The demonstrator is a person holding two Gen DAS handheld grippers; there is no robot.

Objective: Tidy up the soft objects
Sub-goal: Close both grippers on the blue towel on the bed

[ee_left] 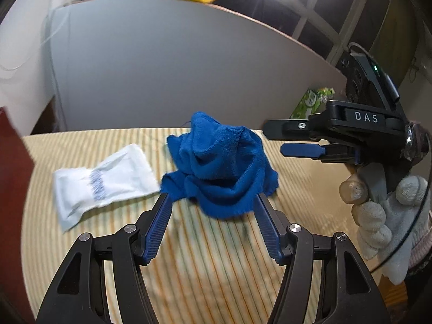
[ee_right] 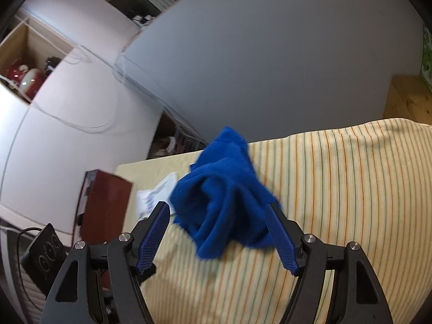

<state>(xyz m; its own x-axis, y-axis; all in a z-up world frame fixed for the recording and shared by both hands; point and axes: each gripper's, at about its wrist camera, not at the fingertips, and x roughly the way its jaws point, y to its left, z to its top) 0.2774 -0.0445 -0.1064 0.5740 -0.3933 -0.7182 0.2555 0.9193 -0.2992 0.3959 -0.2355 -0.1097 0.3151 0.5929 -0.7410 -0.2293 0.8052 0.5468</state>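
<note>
Two grippers hang over the striped tablecloth (ee_left: 216,270), both spread wide and gripping nothing. The left gripper (ee_left: 212,202) brackets the near edge of the crumpled blue cloth (ee_left: 218,167), its fingertips just at the hem. The right gripper (ee_right: 220,210), held in a gloved hand (ee_left: 383,216), frames the same heap, empty. Beyond, left of the cloth, lies a white packet (ee_left: 102,181).

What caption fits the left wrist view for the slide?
Open left tongs approach a crumpled blue cloth on striped fabric, white packet beside it.
</note>
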